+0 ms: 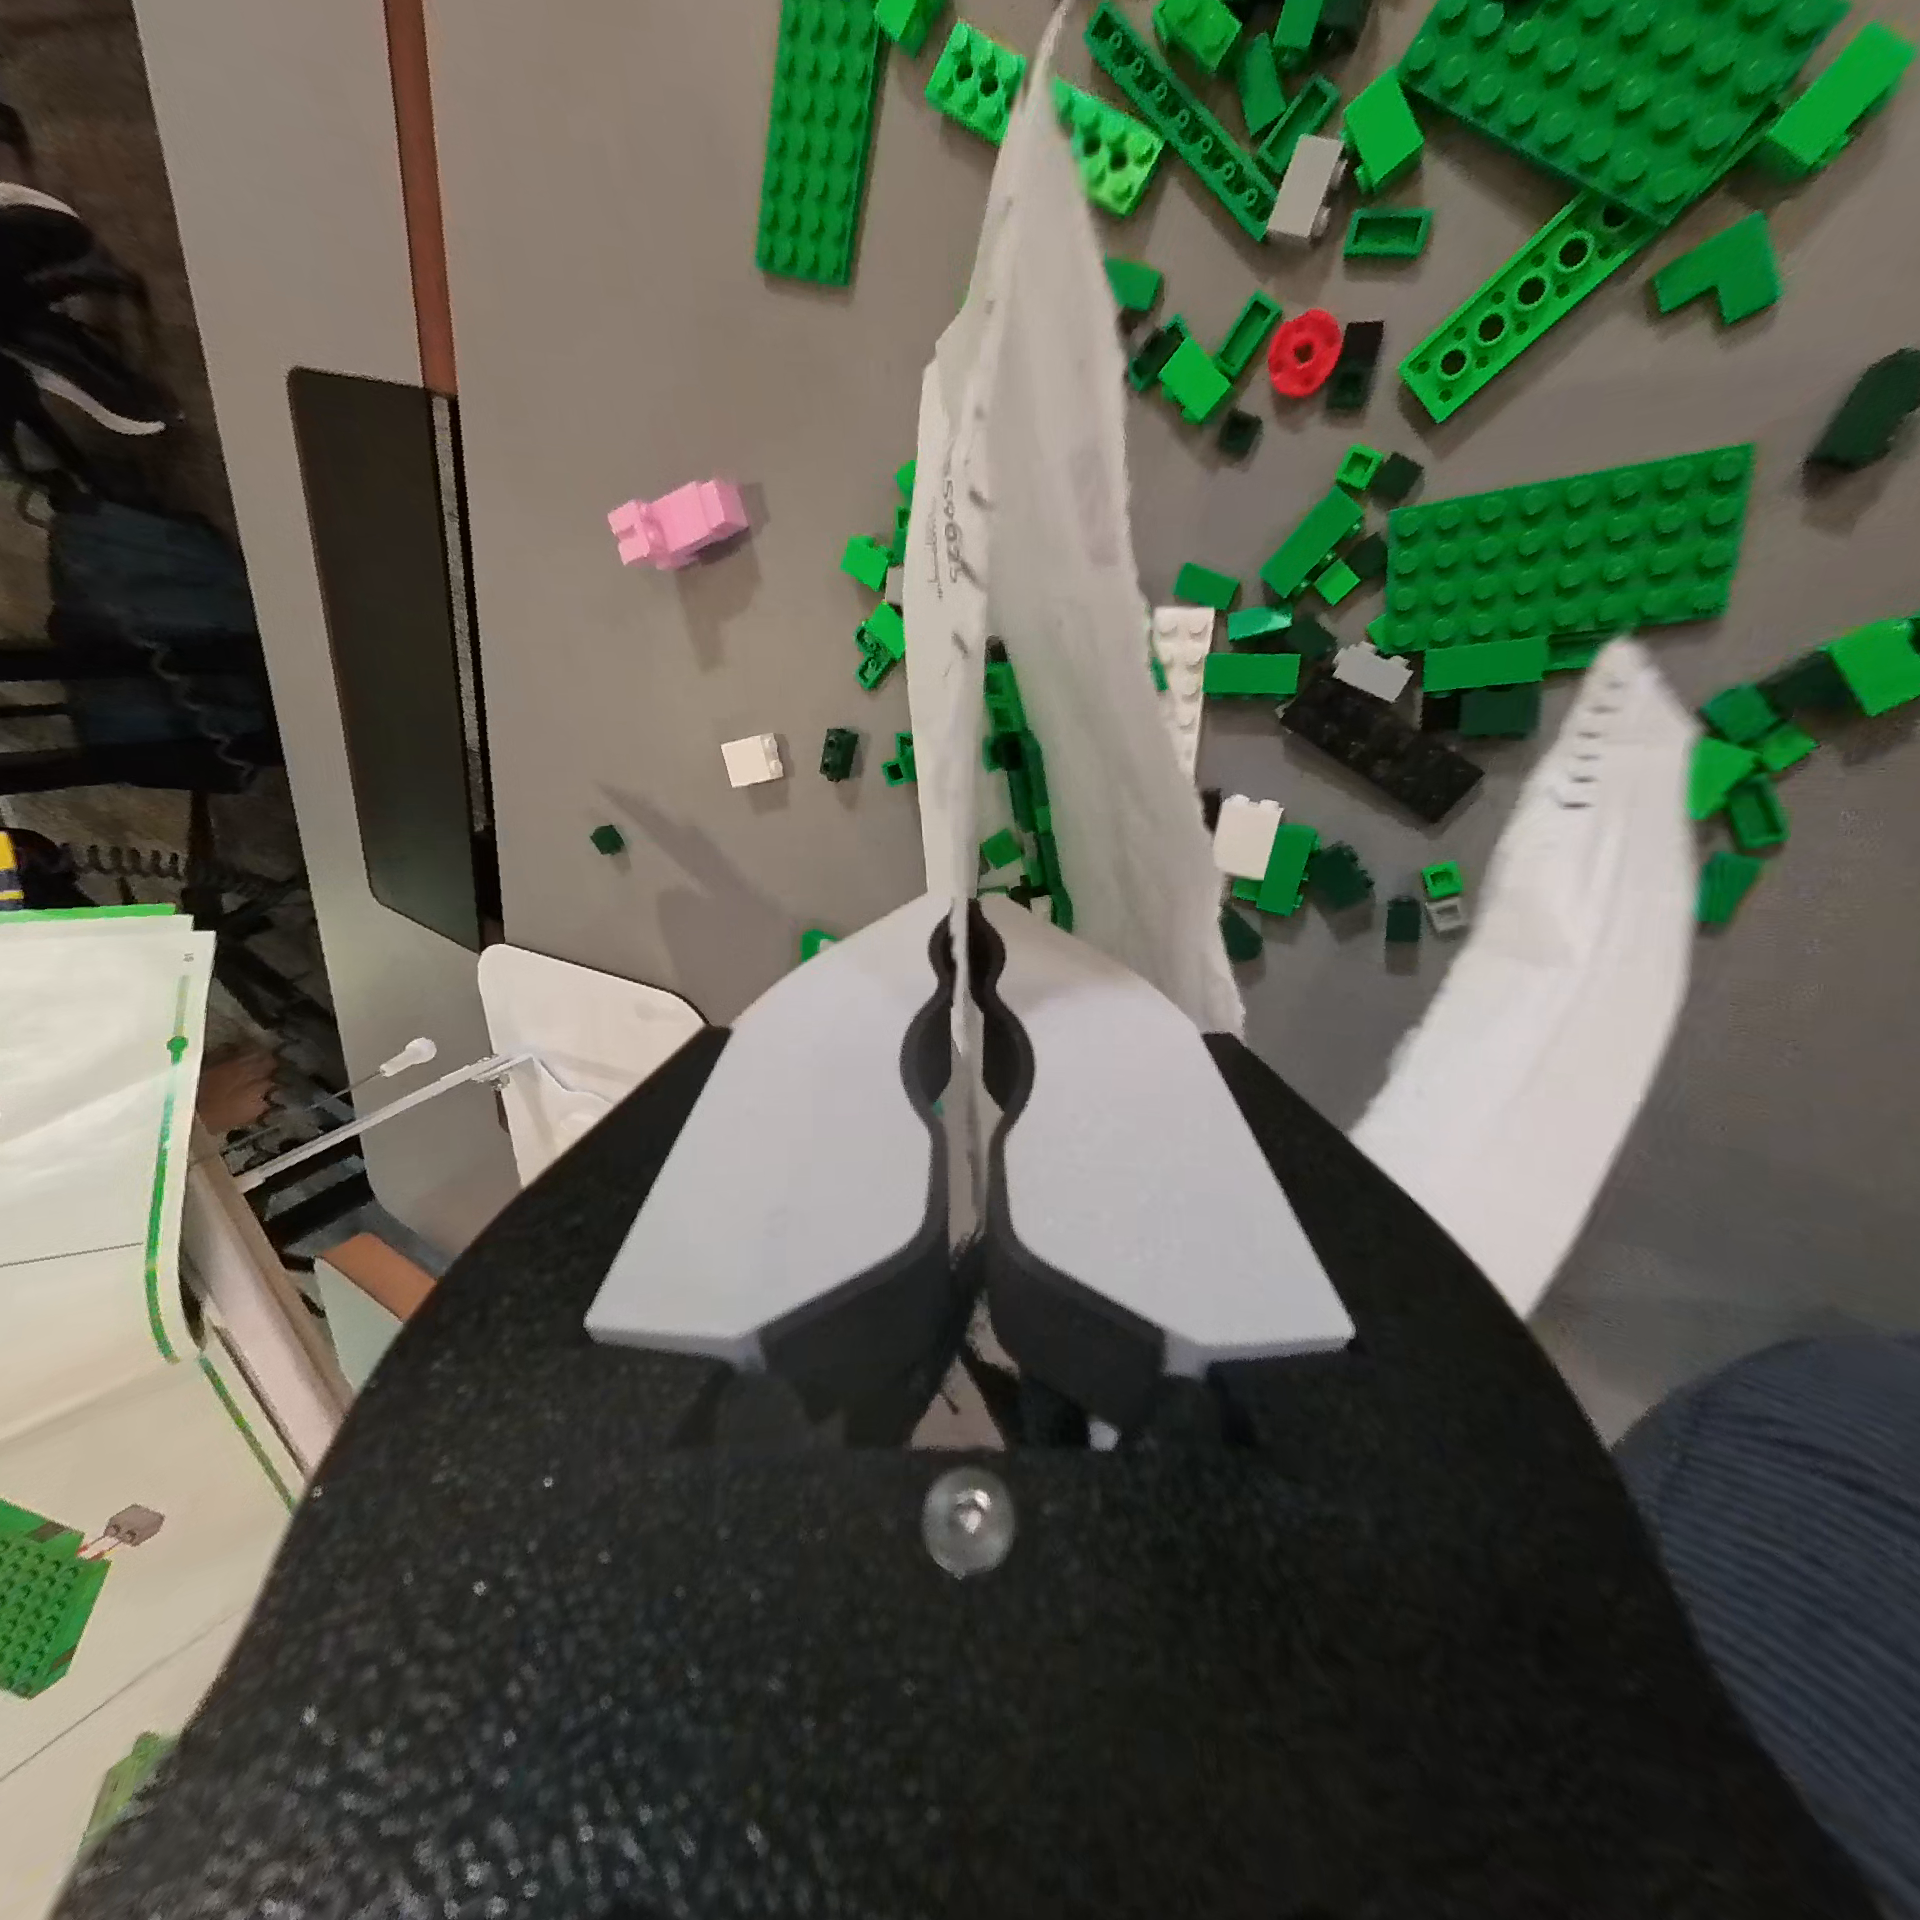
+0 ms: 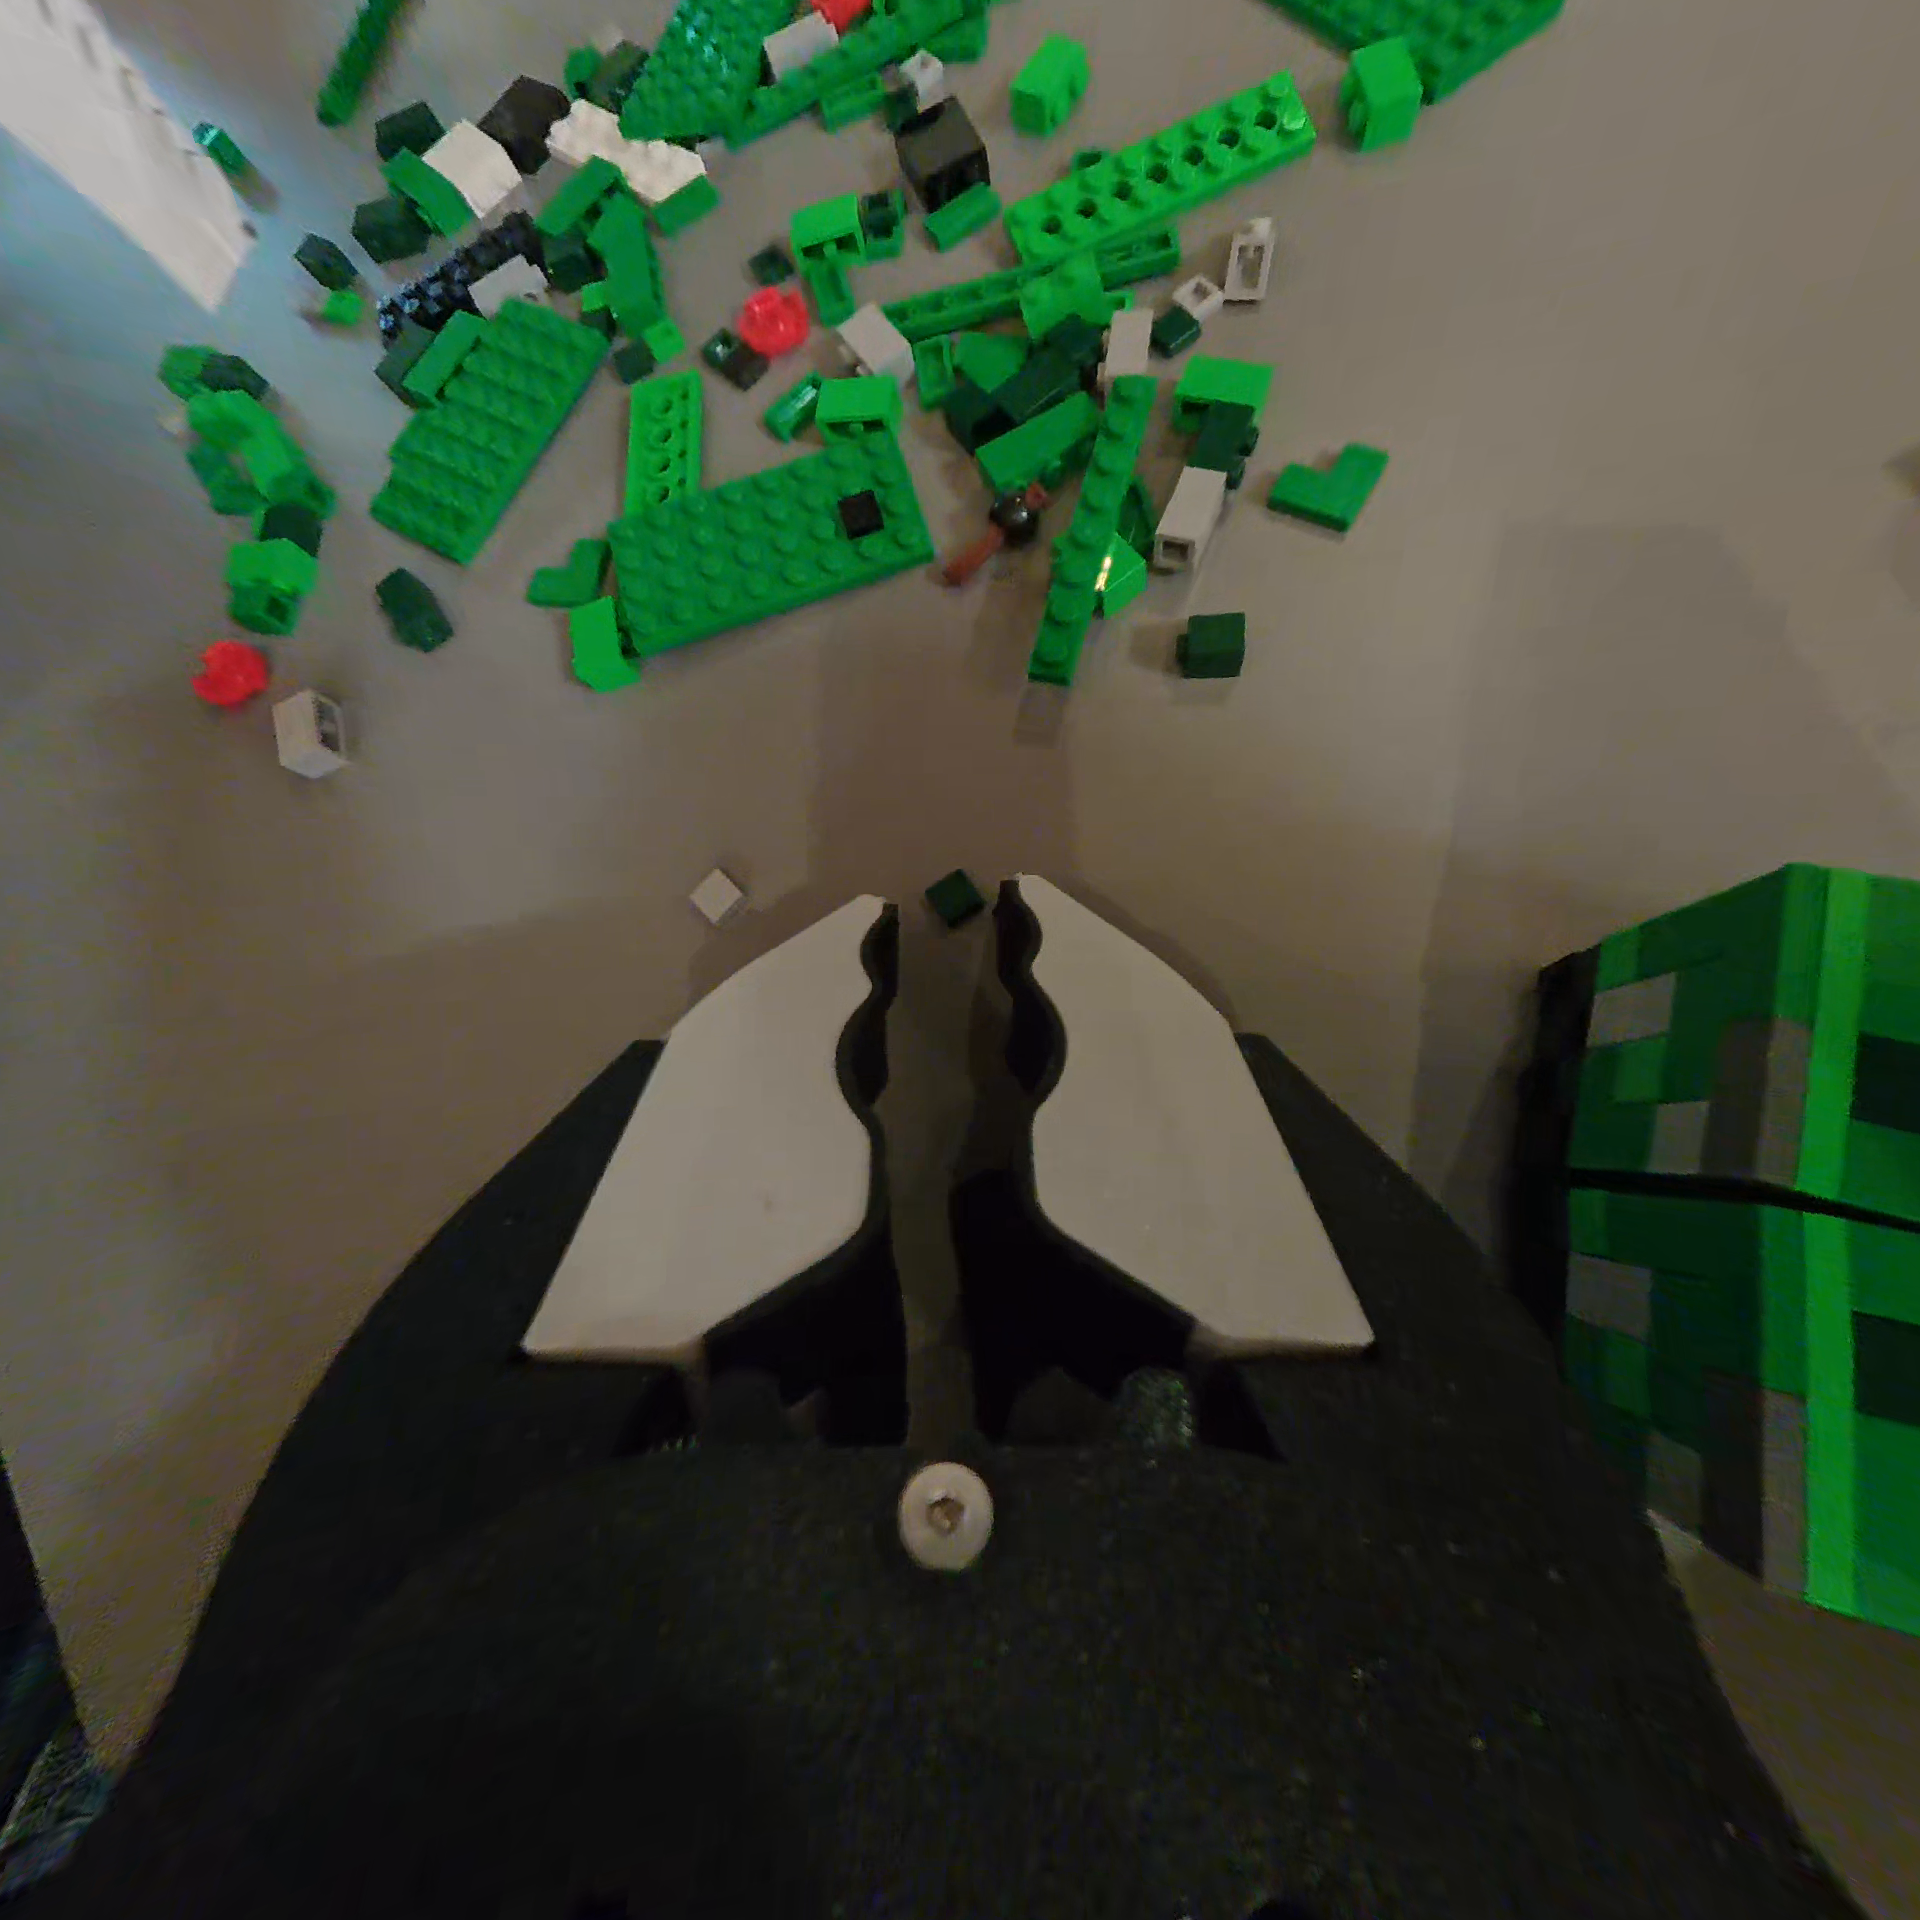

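My left gripper [image 1: 961, 914] is shut on a white paper bag [image 1: 1023, 499], which stands up edge-on from between the jaws over the grey table [image 1: 644, 312]. A second white flap of paper [image 1: 1538, 987] curls out to the right of it, blurred. My right gripper [image 2: 945, 909] is open by a narrow gap and empty, low over the table [image 2: 1558, 520]. A small dark green brick [image 2: 954, 896] lies just beyond its tips, and a small grey brick [image 2: 717, 894] lies to the left. A pile of green bricks and plates [image 2: 769, 551] spreads farther ahead.
Loose green, white and black pieces [image 1: 1558, 540] cover the table; a pink brick figure [image 1: 681, 516] and a white brick [image 1: 750, 761] lie apart at the left. A booklet [image 1: 83, 1143] sits beyond the table edge. A green printed box [image 2: 1745, 1247] stands right of my right gripper. Red round pieces [image 2: 231, 672] lie left. My right gripper's tips are some 4 cm from the small grey brick [image 2: 717, 894].
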`<state>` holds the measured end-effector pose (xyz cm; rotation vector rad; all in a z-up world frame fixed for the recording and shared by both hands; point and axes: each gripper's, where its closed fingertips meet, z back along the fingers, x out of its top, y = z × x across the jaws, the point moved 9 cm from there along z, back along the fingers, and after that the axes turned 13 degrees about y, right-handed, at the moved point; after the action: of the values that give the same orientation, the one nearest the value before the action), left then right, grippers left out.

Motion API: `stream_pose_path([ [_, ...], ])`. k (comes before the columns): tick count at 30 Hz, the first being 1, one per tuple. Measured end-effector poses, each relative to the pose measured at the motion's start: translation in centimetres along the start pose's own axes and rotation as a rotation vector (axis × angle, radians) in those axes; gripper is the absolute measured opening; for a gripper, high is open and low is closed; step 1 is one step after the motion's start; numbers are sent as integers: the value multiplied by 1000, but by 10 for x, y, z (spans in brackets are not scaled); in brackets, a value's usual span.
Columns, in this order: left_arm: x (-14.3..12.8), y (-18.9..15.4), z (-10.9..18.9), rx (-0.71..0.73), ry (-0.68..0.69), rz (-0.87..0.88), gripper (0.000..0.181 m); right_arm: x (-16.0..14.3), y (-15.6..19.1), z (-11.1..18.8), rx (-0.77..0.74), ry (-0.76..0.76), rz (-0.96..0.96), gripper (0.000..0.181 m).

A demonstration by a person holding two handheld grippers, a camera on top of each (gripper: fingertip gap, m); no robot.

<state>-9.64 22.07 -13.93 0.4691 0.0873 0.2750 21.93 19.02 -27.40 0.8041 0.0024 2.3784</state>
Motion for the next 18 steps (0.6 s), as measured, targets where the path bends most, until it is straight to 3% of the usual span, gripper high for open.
stream_pose_path([
  [11,-9,-18,6,-21,-15,-84,0,5,5,-1,-40,16,26,8],
  [13,-12,-20,6,-36,-15,-92,0,25,23,9,-32,-51,75,7],
  [18,-19,-24,3,-80,-71,-77,0,119,109,45,-101,-374,339,7],
])
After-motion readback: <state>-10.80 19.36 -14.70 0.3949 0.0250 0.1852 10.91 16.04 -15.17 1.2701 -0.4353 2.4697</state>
